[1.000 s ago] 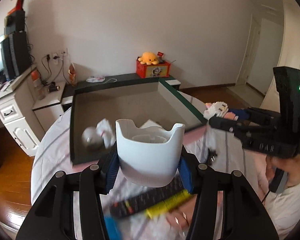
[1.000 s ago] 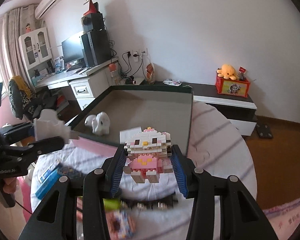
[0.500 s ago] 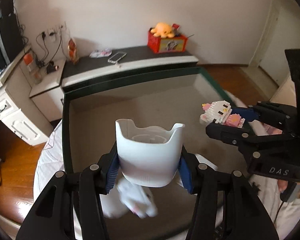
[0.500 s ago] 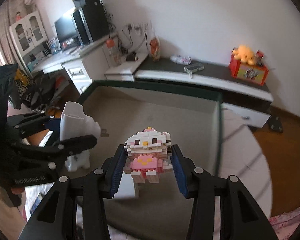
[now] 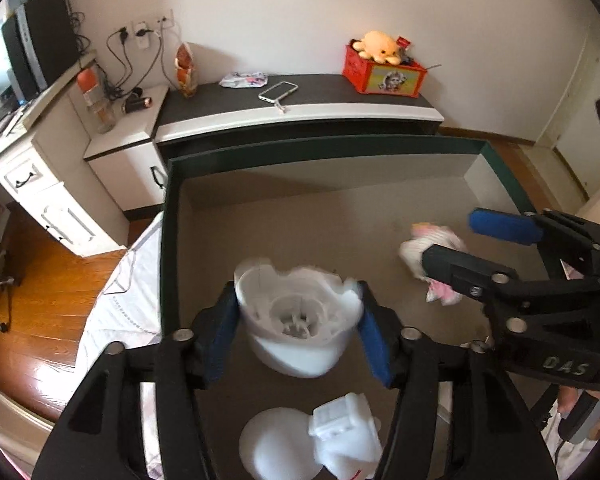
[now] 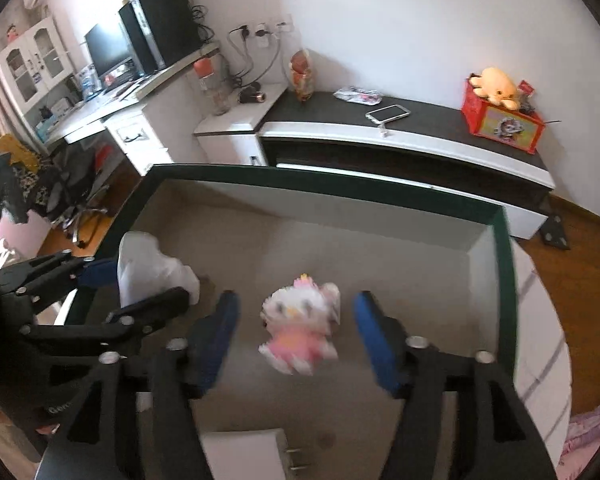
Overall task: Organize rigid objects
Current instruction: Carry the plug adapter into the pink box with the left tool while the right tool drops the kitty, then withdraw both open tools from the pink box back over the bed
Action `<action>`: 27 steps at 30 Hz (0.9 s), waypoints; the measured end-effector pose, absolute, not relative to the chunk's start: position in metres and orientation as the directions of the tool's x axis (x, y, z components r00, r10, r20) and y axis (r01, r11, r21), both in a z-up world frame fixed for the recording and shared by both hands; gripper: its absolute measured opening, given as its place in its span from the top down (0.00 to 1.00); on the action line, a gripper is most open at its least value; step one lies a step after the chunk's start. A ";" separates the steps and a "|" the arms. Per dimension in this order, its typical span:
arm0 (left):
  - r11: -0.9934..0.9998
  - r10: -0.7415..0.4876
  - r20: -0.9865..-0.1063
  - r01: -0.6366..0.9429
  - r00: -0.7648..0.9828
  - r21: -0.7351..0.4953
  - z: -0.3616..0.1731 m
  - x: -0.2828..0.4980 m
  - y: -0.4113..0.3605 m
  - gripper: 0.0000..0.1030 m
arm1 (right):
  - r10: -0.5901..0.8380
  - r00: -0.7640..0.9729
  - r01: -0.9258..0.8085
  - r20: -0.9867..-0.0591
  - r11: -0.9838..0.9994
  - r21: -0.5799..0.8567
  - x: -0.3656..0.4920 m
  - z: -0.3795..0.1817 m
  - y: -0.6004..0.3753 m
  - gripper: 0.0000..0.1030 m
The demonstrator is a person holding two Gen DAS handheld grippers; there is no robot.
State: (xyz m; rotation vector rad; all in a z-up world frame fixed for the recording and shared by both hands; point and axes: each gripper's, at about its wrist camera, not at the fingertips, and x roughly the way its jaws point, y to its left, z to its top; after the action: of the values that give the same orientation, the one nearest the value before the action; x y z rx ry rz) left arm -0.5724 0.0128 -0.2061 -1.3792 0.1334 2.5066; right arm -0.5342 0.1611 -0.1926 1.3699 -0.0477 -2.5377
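Observation:
Both grippers hang over a dark green open box (image 5: 168, 216) with a grey floor. My left gripper (image 5: 298, 334) is open; the white cup-shaped holder (image 5: 296, 320) sits blurred between its blue pads, tilted, free of them. My right gripper (image 6: 296, 334) is open; the pink and white brick cat figure (image 6: 300, 328) is blurred between its spread pads, apart from both. The figure also shows in the left wrist view (image 5: 432, 248) beside the right gripper (image 5: 488, 248). The holder shows in the right wrist view (image 6: 148, 268).
A white toy animal (image 5: 312, 440) lies in the box near its front. A white charger plug (image 6: 252, 456) lies at the front too. The box rim (image 6: 504, 264) stands on a round table with a striped cloth (image 6: 540, 320). A low cabinet (image 5: 300, 116) is behind.
Both grippers have opened. The white holder and the brick cat figure have left the pads and are blurred inside the box. Both grippers have tilted further down over the box.

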 end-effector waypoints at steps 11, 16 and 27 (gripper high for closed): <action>-0.961 0.222 -0.773 -0.267 -0.594 -0.071 -0.168 -0.525 -0.004 0.02 | -0.244 -0.598 0.200 -0.763 -0.968 0.152 -0.496 -0.160 0.172 0.22; -0.961 0.228 -0.735 -0.267 -0.639 -0.066 -0.148 -0.488 -0.013 0.01 | -0.219 -0.637 0.217 -0.739 -0.971 0.100 -0.467 -0.147 0.167 0.17; -0.961 0.272 -0.655 -0.236 -0.705 -0.146 -0.125 -0.386 -0.050 0.00 | -0.241 -0.754 0.286 -0.611 -0.958 0.025 -0.365 -0.112 0.162 0.09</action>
State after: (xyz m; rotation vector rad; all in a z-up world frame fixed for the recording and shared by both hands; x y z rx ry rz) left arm -0.3856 -0.0503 -0.1249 -1.0373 -0.0735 2.6702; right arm -0.3654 0.1622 -0.1120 0.9272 0.1005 -2.7029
